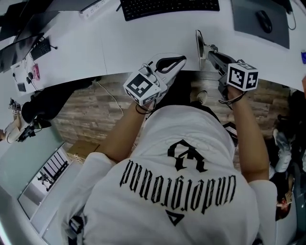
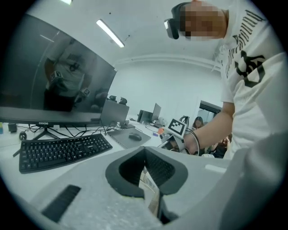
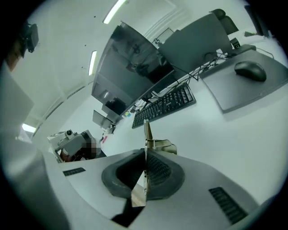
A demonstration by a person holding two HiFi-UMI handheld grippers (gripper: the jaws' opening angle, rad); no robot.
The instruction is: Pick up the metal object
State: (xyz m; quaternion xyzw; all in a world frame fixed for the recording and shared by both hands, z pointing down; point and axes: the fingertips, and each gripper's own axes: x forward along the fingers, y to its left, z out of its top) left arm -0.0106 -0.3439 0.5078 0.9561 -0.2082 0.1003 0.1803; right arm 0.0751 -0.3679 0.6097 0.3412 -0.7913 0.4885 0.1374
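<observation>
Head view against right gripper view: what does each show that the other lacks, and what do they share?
Only the head view: the right gripper's marker cube and the forearm behind it. Only the right gripper view: the ceiling lights, and the tongs shut flat on the metal object. Both: that object, the white desk, the keyboard, and the mouse on its grey mat.

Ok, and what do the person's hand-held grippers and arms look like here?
The left hand-held gripper and right hand-held gripper are pale grey moulded shells with black ribbed pads, each carrying a white cube of black square markers. Dark cords loop both wrists. White short-sleeved T-shirt, black print.
</observation>
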